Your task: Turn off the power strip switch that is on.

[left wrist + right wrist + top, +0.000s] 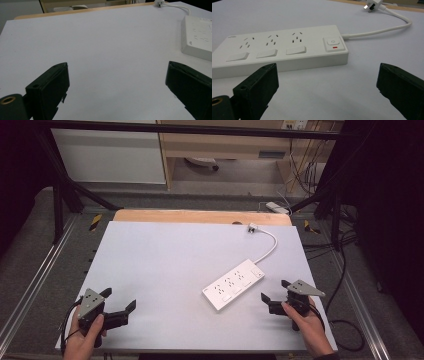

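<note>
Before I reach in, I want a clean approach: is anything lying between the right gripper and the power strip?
Nothing visible does. The right gripper stands open just beside the power strip, with bare white table between them; the strip's cable runs off the far end.

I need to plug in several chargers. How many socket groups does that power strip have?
3, in a row along the power strip: one at the far end from the cable, one in the middle, one beside the main switch. None look hidden.

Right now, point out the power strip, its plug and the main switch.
power strip (234, 284), high view, middle of its top face.
plug (372, 5), right gripper view, its white body.
main switch (333, 42), right gripper view, the button face.
</note>
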{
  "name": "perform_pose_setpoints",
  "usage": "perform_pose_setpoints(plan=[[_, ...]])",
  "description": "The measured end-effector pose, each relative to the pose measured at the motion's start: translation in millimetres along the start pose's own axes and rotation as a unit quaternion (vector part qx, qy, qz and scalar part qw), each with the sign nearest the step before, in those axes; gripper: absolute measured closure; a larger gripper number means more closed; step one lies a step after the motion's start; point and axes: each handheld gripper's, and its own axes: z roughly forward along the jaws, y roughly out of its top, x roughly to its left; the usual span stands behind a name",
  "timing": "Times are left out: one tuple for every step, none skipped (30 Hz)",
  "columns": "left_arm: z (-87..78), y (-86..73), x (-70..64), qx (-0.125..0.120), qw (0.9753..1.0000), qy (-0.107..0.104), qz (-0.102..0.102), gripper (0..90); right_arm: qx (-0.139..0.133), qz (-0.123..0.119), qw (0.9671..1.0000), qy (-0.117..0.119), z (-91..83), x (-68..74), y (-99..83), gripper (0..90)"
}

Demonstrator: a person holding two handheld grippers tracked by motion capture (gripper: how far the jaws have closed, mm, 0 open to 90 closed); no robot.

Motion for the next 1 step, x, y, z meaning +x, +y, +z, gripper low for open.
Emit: perform_pose_setpoints(plan=[[0.2, -0.1, -0.1, 0.000, 1.0000, -0.001, 0.000, 5.1, 0.001, 0.001, 1.0000, -0.002, 0.9, 0.4, 0.5, 4.0]])
